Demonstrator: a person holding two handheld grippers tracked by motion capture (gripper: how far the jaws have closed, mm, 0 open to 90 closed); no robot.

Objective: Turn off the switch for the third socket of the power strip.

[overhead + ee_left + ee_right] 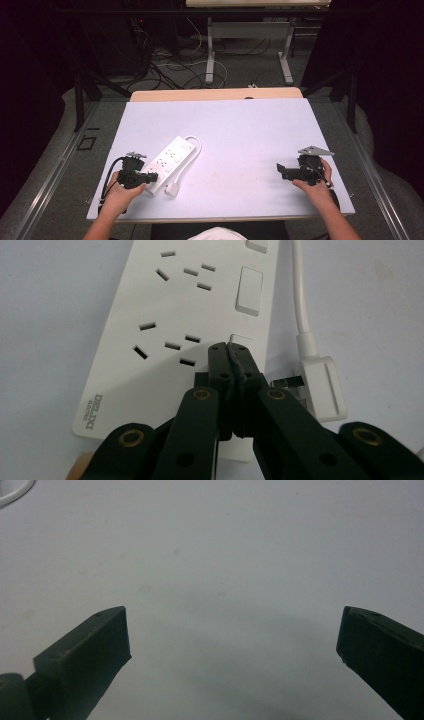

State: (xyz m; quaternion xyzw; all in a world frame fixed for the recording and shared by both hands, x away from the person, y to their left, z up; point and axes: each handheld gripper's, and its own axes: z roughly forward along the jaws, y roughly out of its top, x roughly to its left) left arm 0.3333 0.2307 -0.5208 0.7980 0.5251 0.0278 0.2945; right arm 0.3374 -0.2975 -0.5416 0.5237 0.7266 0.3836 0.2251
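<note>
The white power strip (185, 335) lies flat on the white table (240, 130) directly under and ahead of the left gripper (229, 347), whose two black jaws are pressed together with nothing between them, their joined tips resting at the nearest switch button (243, 342) on the strip's face. Just to the right of those tips lies the strip's white plug (320, 387), its cable (299, 290) running away alongside the strip's edge. The right gripper (232, 635) sits well apart from the strip above bare tabletop, its jaws spread wide and holding nothing.
</note>
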